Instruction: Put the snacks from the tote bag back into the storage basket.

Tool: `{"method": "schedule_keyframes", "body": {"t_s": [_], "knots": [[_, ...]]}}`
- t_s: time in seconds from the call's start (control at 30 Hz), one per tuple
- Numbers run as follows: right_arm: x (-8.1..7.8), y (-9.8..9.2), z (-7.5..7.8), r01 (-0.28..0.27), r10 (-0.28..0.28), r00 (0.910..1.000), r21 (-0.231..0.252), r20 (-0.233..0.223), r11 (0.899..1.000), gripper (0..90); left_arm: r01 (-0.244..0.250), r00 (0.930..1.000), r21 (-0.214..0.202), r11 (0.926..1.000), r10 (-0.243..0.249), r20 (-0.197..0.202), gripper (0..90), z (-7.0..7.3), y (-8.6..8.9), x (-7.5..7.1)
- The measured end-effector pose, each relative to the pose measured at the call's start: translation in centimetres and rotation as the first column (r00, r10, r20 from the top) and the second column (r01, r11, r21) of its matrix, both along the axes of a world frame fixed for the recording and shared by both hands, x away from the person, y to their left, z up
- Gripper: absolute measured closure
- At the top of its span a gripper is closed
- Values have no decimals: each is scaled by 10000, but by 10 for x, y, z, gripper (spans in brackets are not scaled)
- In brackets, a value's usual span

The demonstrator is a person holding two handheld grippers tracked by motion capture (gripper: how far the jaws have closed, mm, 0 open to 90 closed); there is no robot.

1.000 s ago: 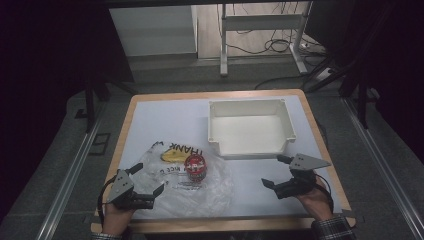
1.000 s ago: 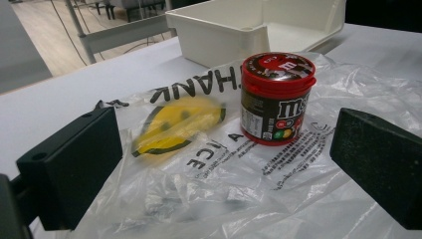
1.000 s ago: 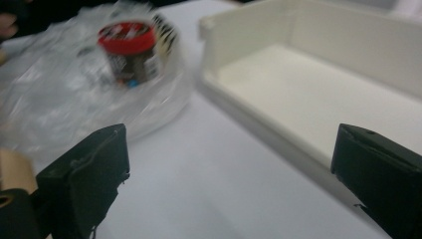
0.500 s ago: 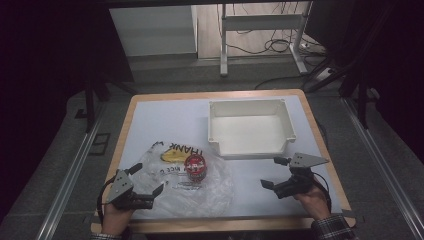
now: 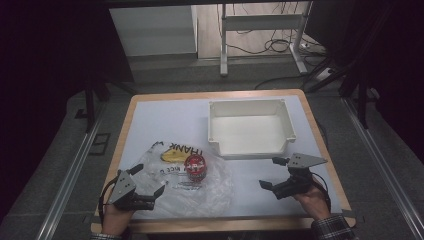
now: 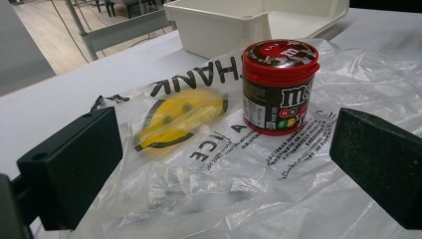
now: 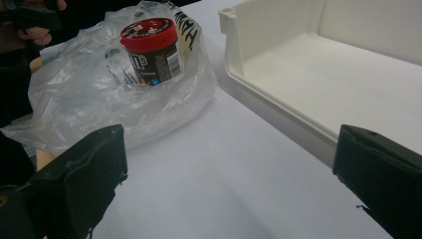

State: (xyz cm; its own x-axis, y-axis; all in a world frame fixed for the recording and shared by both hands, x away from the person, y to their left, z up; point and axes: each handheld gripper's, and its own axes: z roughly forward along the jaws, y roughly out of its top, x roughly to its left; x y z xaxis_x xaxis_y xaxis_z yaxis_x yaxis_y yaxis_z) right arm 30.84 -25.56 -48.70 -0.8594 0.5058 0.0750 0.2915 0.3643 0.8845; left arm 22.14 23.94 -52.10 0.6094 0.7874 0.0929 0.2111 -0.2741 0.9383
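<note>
A red-lidded candy tub (image 5: 195,166) (image 6: 278,87) (image 7: 152,52) stands upright on a crumpled clear plastic bag (image 5: 210,190) (image 6: 214,174) (image 7: 99,99) printed with "THANK" and a yellow smiley. Plastic bunches around the tub; I cannot tell whether it is inside the bag. My left gripper (image 5: 149,179) (image 6: 226,167) is open at the bag's near-left edge, with its jaws pointing at the tub. To the right of the bag, my right gripper (image 5: 268,172) (image 7: 231,179) hangs open over bare table and holds nothing.
An empty white bin (image 5: 250,148) (image 6: 219,30) (image 7: 234,30) sits at the back right, just beyond the tub. The white tabletop (image 5: 165,120) has a wooden edge. The hand holding the left gripper (image 7: 30,25) shows in the right gripper view.
The right gripper has drifted slightly to the left. The left gripper, the bag and the tub have not moved.
</note>
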Motion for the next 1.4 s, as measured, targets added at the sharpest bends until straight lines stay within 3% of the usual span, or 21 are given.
{"method": "schedule_keyframes", "body": {"t_s": [0.17,0.6,1.4], "knots": [[-1,1,2,65,-58,9998,-337,209,9994,11,-20,10000,35,10000,20,32,1,0,0,0],[-1,8,5,236,-216,9989,-468,427,9986,10,-33,9998,95,9999,32,176,3,1,-1,-1],[1,28,7,-299,334,9988,-932,365,9952,11,-9,9996,286,9996,1,282,3,1,-3,-2]]}}
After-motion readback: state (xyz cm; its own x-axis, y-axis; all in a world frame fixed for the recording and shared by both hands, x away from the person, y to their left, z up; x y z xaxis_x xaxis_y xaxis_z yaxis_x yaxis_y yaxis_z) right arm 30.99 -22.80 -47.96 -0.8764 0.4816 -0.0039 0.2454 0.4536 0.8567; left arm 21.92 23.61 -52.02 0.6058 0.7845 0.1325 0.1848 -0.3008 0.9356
